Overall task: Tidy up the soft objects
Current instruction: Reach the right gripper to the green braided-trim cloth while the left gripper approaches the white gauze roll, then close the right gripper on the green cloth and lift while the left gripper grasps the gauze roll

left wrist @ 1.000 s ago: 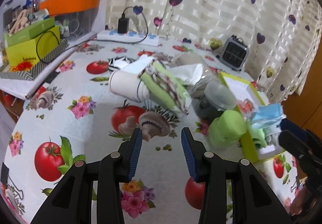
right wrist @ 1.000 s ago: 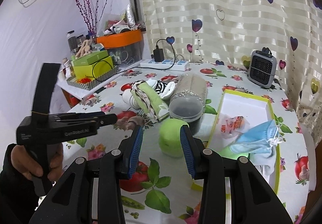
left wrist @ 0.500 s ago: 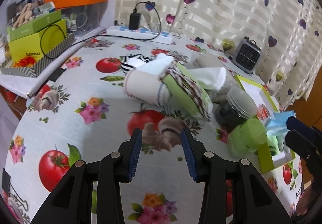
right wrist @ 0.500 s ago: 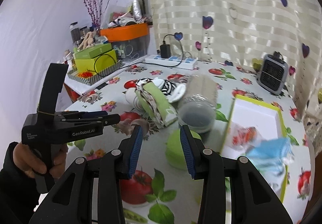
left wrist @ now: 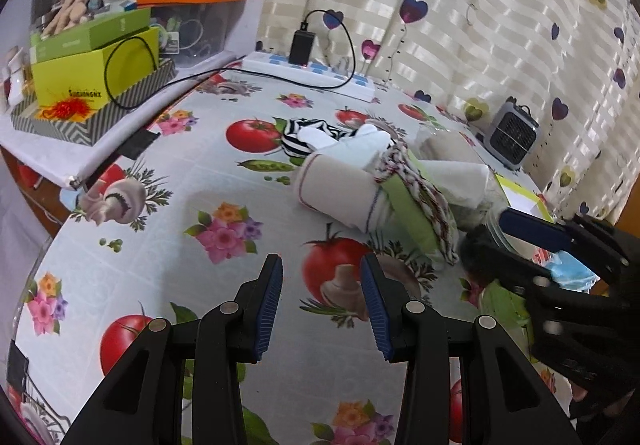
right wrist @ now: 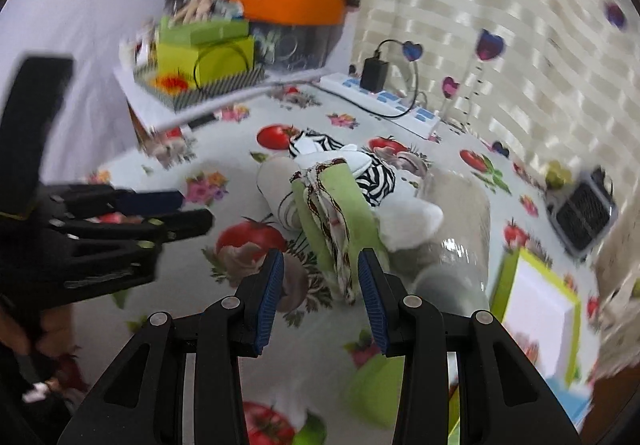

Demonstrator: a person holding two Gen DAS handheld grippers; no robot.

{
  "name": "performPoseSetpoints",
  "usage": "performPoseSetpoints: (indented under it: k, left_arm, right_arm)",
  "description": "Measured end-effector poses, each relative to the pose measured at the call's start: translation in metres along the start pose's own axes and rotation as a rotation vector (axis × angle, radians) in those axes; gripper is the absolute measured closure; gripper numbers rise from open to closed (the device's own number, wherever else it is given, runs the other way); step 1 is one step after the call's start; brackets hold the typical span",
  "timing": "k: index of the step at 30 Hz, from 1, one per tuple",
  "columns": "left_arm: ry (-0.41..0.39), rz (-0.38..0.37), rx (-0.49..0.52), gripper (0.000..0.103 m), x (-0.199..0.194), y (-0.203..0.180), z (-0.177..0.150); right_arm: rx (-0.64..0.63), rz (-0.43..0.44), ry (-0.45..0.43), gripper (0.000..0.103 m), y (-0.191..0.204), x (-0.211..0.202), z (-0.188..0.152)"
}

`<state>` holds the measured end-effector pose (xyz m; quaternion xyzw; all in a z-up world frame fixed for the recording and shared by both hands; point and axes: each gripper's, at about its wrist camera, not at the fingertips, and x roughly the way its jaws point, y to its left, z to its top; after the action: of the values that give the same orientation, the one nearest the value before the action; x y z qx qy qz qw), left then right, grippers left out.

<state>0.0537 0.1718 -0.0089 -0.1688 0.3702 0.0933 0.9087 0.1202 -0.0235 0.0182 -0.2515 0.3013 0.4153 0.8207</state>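
Both empty, open-jawed, the right gripper (right wrist: 320, 287) has swung from the green ball toward the rolled cloths (right wrist: 332, 221) mid-tabletop (left wrist: 224, 181); the left gripper (left wrist: 321, 303) trails, suggesting cloths come next.

On the surface (left wrist: 224, 181) a heap of soft things lies near the middle: a rolled towel (left wrist: 336, 193) in front, a folded cloth (left wrist: 416, 205) leaning against its right side, a striped sock (left wrist: 298, 133) behind it. A jar (right wrist: 452, 245) lies on its side right of the heap. Further right sits a tray (right wrist: 536, 309). A power strip (left wrist: 312, 73) runs along the far edge before the curtain (left wrist: 460, 5), a small heater (left wrist: 510, 133) to its right. Boxes (left wrist: 92, 77) are stacked at the far left.
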Motion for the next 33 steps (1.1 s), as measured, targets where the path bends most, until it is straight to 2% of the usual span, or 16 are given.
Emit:
performPoseSetpoints:
  k: [11, 20, 23, 24, 28, 31, 33]
  left_arm:
    - [-0.016, -0.014, -0.051, 0.064, -0.004, 0.024, 0.003]
    - [-0.02, -0.015, -0.076, 0.064, -0.006, 0.038, 0.004]
    - [-0.02, -0.015, -0.074, 0.064, -0.006, 0.038, 0.004]
    - [-0.021, -0.016, -0.073, 0.064, -0.006, 0.038, 0.005]
    - [-0.022, -0.018, -0.072, 0.064, -0.005, 0.036, 0.005]
    - [-0.025, -0.023, -0.066, 0.064, -0.005, 0.032, 0.005]
    - [-0.026, -0.027, -0.062, 0.064, -0.005, 0.028, 0.006]
  right_arm:
    - [-0.287, -0.185, 0.179, 0.063, 0.032, 0.059, 0.019]
    - [-0.365, -0.326, 0.266, 0.062, 0.04, 0.089, 0.02]
    - [-0.322, -0.303, 0.265, 0.064, 0.035, 0.09, 0.023]
    - [-0.309, -0.292, 0.251, 0.078, 0.034, 0.088, 0.024]
    - [-0.255, -0.239, 0.195, 0.082, 0.029, 0.074, 0.026]
    - [-0.181, -0.132, 0.141, 0.082, 0.026, 0.056, 0.025]
    - [-0.127, -0.021, 0.123, 0.082, 0.025, 0.045, 0.022]
